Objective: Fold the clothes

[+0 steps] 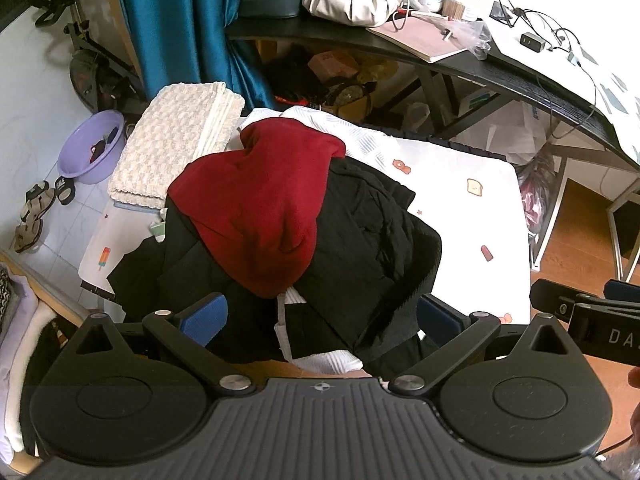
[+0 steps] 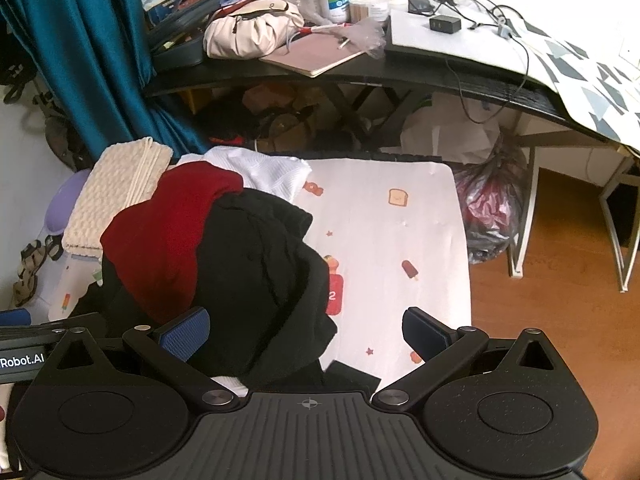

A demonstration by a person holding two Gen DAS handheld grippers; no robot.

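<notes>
A heap of clothes lies on a small table with a white printed cloth. A dark red garment lies on top of black garments, with white fabric under them at the near edge. My left gripper is open above the heap's near edge, holding nothing. My right gripper is open above the black garment and the table cloth, holding nothing. The red garment shows at the left in the right wrist view. The right gripper's body shows at the right edge of the left wrist view.
A folded cream textured blanket lies at the table's far left. A cluttered black desk stands behind, with bags and boxes under it. A teal curtain, a purple basin and sandals are at the left. Wood floor lies to the right.
</notes>
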